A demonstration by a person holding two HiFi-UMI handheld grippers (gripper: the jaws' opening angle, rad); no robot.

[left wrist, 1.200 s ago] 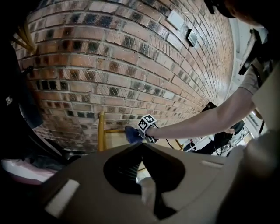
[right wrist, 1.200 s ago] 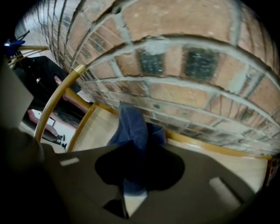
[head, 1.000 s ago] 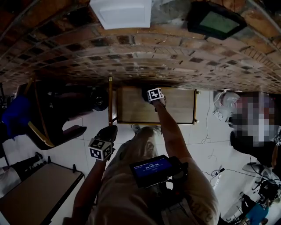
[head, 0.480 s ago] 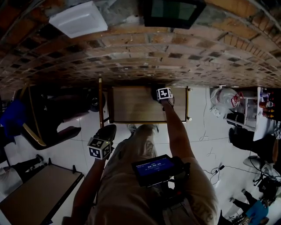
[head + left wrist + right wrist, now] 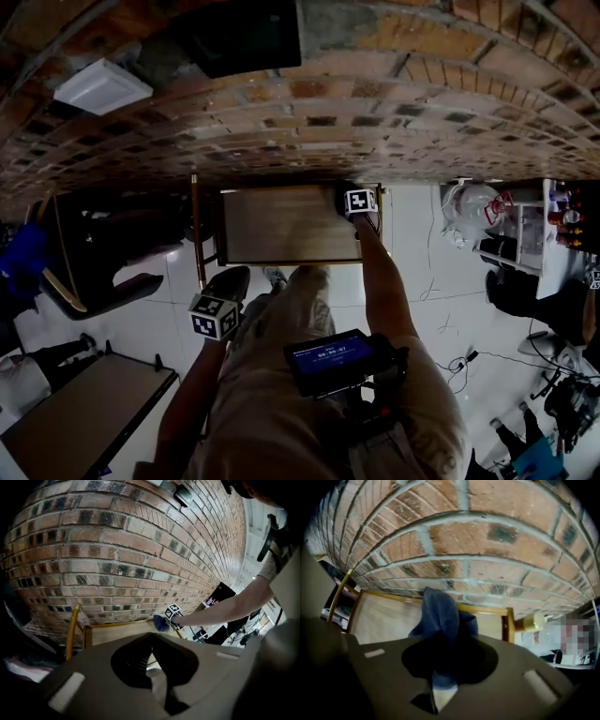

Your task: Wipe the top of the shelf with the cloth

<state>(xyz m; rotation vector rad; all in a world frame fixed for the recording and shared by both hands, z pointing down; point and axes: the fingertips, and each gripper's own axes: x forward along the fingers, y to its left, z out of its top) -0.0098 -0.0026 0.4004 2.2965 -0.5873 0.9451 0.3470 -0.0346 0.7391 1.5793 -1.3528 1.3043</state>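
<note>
The shelf top (image 5: 281,225) is a pale wooden panel in a gold frame against the brick wall; it also shows in the left gripper view (image 5: 117,632) and the right gripper view (image 5: 384,618). My right gripper (image 5: 354,199) is at the shelf's far right corner, shut on the blue cloth (image 5: 440,616), which bunches up from the jaws (image 5: 442,686) onto the wood. From the left gripper view, the cloth (image 5: 161,623) lies at the panel's right end. My left gripper (image 5: 225,292) hangs low in front of the shelf, off it, jaws together and holding nothing (image 5: 157,686).
The brick wall (image 5: 328,112) stands right behind the shelf. A dark chair (image 5: 94,253) is on the left and a dark table (image 5: 75,422) at the lower left. A white cart (image 5: 530,234) and floor cables (image 5: 450,361) are on the right.
My right gripper has slid the cloth rightward along the shelf's far edge, from near the middle to the right corner. The left gripper has stayed where it was.
</note>
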